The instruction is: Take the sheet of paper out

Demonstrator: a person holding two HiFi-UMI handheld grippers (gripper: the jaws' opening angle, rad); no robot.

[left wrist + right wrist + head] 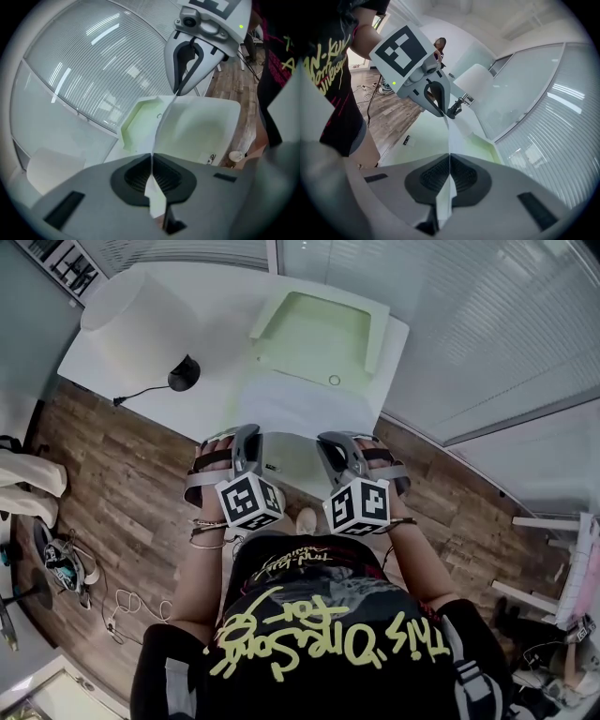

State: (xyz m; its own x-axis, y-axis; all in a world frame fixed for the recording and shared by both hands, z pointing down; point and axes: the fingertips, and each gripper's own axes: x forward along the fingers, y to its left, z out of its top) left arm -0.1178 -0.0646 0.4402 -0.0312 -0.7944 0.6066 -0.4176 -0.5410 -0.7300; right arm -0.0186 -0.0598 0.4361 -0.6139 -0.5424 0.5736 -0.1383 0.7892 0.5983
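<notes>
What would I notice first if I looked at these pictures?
You would likely spot the white sheet of paper first, pinched along one edge by two grey grippers. The left gripper and the right gripper are both shut on it, right in front of the person. Beyond the paper, a pale green tray sits on the white table.
</notes>
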